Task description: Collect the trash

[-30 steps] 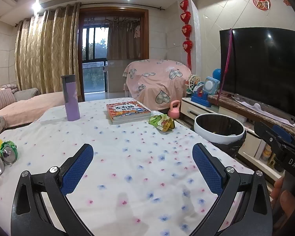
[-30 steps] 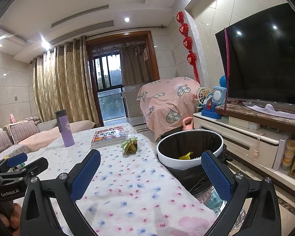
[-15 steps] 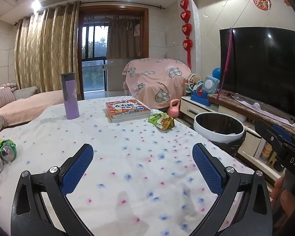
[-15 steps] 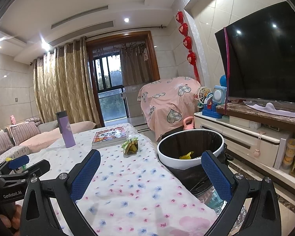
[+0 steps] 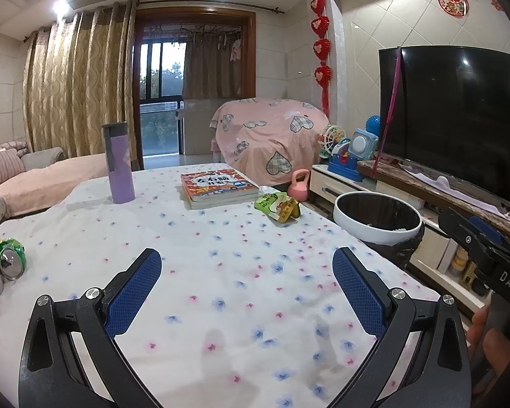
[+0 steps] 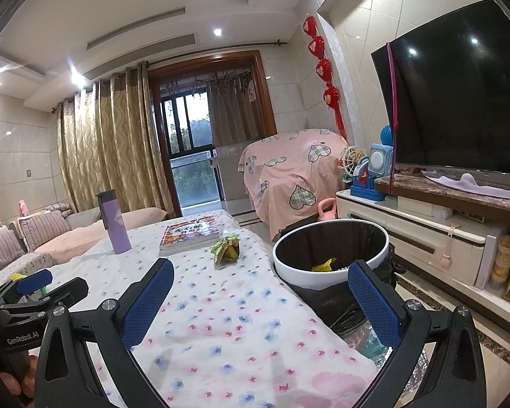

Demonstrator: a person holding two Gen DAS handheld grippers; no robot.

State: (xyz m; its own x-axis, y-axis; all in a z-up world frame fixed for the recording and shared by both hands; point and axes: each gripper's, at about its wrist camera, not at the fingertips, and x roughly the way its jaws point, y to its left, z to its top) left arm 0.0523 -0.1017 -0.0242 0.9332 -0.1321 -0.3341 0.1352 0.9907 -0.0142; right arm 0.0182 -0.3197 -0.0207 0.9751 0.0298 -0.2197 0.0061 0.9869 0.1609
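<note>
A crumpled green and yellow wrapper lies on the flowered tablecloth near the right edge, in front of the book; it also shows in the right wrist view. A white-rimmed bin with a black liner stands beside the table, with yellow trash inside. Crushed cans lie at the table's left edge. My left gripper is open and empty over the cloth. My right gripper is open and empty, over the table edge and the bin.
A purple tumbler and a book stand at the far side of the table. A TV on a low cabinet is right of the bin. A pink kettlebell sits on the floor. A sofa is at left.
Both grippers have stayed open and nearly still; the views have shifted only slightly.
</note>
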